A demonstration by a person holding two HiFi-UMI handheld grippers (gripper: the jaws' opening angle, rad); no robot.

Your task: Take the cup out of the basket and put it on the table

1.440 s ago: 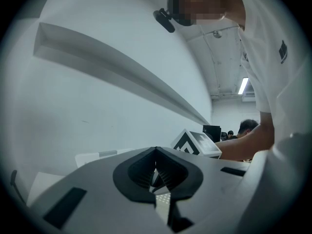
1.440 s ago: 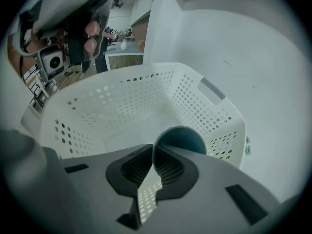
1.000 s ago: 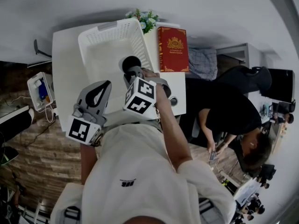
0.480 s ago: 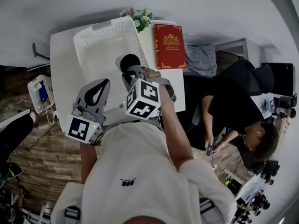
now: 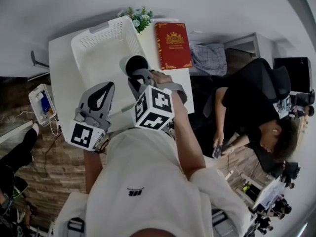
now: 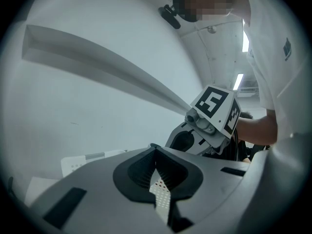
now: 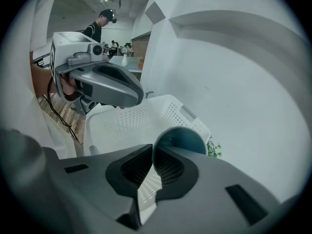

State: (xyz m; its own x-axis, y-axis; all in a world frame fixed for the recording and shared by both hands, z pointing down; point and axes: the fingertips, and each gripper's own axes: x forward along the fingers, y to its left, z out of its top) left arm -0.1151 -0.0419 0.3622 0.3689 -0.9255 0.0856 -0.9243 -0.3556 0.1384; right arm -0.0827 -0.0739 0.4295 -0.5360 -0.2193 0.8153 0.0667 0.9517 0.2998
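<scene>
Left gripper [image 6: 156, 149]: closest to the body, by the basket's near edge. Its jaws are pressed together on nothing, and only a sliver of perforated wall shows through the gap below the tips. It carries no load, so I see it causing trouble only if it drifts into the other arm's path.
Right gripper [image 7: 152, 147]: just beyond and to the right. Its jaws are almost shut and pinch the cup's rim wall, with one jaw seemingly inside the mouth and one outside. This is a thin pinch on one edge, so I judge the cup could swing or slip if the wrist turns sharply.
Cup [image 5: 137, 63]: dark outside and teal inside, with its mouth tipped toward the gripper that holds it. It hangs at the basket's right wall, and whether its base is clear of the rim cannot be told. Clipping that rim on the way across looks like the main risk.
Basket [image 5: 91, 41]: white and perforated, with nothing else visible in it. It is probably light, so a snag could drag or tip it.
Table [image 5: 59, 78]: white. The bare strip to the right of the basket is narrow, which leaves a tight spot for setting the cup down.
Book [image 5: 173, 46]: red, lying flat beside that strip. A cup landing half on it would tilt.
Flowers [image 5: 136, 18]: at the far edge behind the basket, well apart from the cup.
</scene>
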